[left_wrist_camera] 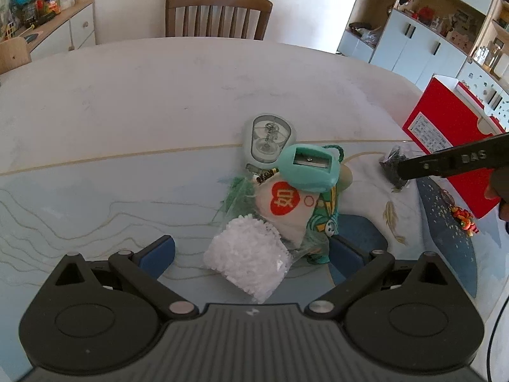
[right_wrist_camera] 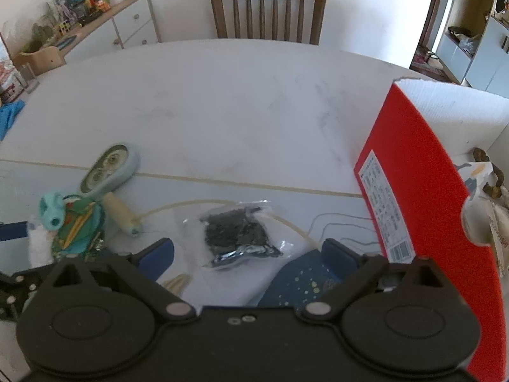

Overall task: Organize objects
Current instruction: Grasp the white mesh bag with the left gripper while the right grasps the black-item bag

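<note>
My left gripper (left_wrist_camera: pixel 251 254) is open, its blue pads on either side of a clear bag of white bits (left_wrist_camera: pixel 248 264) without pressing it. Behind that bag lies a pile: a white pouch with a red heart (left_wrist_camera: pixel 286 207), a green patterned bag (left_wrist_camera: pixel 324 222), a teal pencil sharpener (left_wrist_camera: pixel 307 167) and a grey correction tape (left_wrist_camera: pixel 268 141). My right gripper (right_wrist_camera: pixel 248 254) is open too, low over a clear bag of black bits (right_wrist_camera: pixel 238 235) that lies between its fingers. An open red box (right_wrist_camera: pixel 413 207) stands just to the right of it.
The table (left_wrist_camera: pixel 143 102) is white at the back and has a blue patterned cover at the front. A wooden chair (left_wrist_camera: pixel 218 12) stands at its far edge. An orange charm (left_wrist_camera: pixel 466 218) lies by the red box (left_wrist_camera: pixel 451 146). Cabinets line the left wall and the right.
</note>
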